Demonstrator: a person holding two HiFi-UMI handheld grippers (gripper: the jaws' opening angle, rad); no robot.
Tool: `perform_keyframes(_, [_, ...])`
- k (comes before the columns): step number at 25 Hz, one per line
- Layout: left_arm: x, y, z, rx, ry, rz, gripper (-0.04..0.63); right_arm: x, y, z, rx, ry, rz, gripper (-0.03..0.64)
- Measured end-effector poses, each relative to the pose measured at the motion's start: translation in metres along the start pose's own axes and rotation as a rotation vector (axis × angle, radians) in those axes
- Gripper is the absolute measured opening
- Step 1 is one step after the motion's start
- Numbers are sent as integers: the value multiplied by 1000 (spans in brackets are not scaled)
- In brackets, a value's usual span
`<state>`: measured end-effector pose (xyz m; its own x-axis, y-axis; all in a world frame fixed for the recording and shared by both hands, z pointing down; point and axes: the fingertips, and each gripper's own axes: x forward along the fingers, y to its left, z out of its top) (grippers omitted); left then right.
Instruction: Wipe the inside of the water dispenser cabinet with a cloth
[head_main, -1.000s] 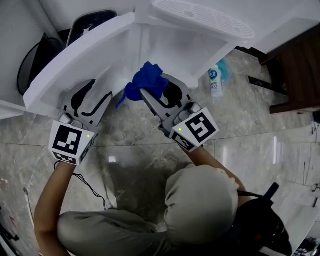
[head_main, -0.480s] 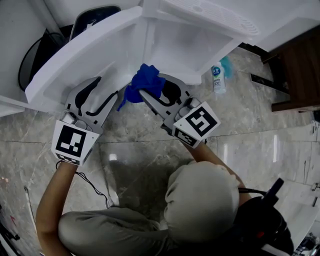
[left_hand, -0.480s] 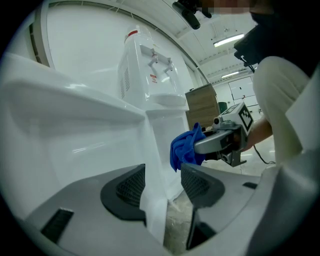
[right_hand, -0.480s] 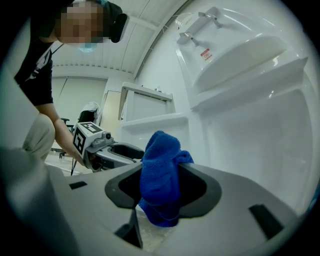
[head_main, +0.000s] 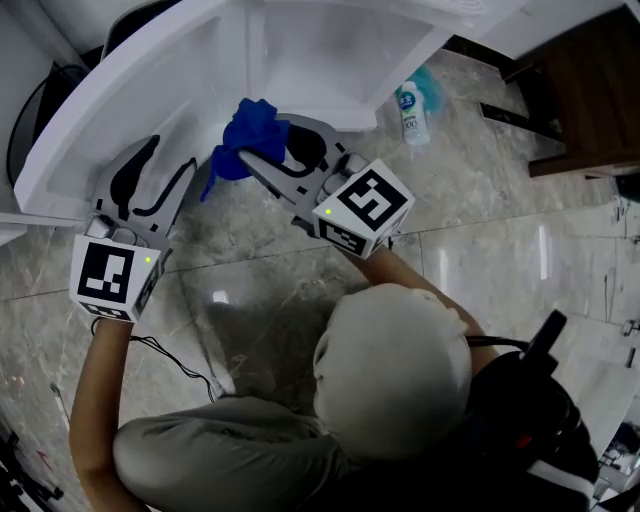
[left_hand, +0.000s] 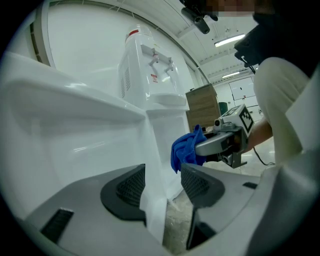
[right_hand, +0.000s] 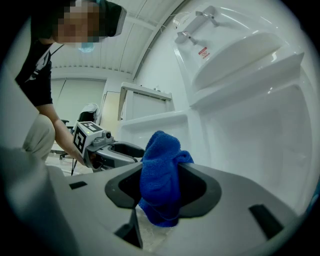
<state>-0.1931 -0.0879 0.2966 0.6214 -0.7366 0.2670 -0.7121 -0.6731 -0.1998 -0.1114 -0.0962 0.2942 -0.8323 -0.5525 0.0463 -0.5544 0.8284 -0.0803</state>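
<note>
The right gripper (head_main: 262, 138) is clenched on a blue cloth (head_main: 245, 130). In the right gripper view the bunched cloth (right_hand: 160, 170) fills the narrow gap between the two dark pads, rising above them in a rounded lump and hanging below in a fold, so the right gripper (right_hand: 162, 187) is only as wide as the wad it pinches. From the head view the cloth sits at the mouth of the open water dispenser cabinet (head_main: 330, 60), close to where the opened cabinet door (head_main: 120, 100) meets the body. Whether the cloth actually touches a white surface cannot be told.

The left gripper (head_main: 170, 155) has its jaws spread wider and set around the free edge of the door. In the left gripper view the door's white edge (left_hand: 152, 210) stands upright between the pads of the left gripper (left_hand: 162, 185). It lies against the left-hand pad, while a slit showing the floor remains beside the right-hand pad, so the jaws straddle the edge rather than squeeze it. Past them the same view shows the cloth (left_hand: 185, 150) in the other gripper, just beside the cabinet front, with the dispenser's taps (left_hand: 162, 60) higher up.

A small white bottle (head_main: 410, 110) stands on the marble floor (head_main: 500, 250) near the cabinet's far corner, well apart from both grippers.
</note>
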Motion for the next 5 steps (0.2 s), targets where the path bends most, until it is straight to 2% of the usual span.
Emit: perform_keyframes(5, [6,-10,-1,-23,-2,-8,232,-11,-2,-4,-2,8,-12,158])
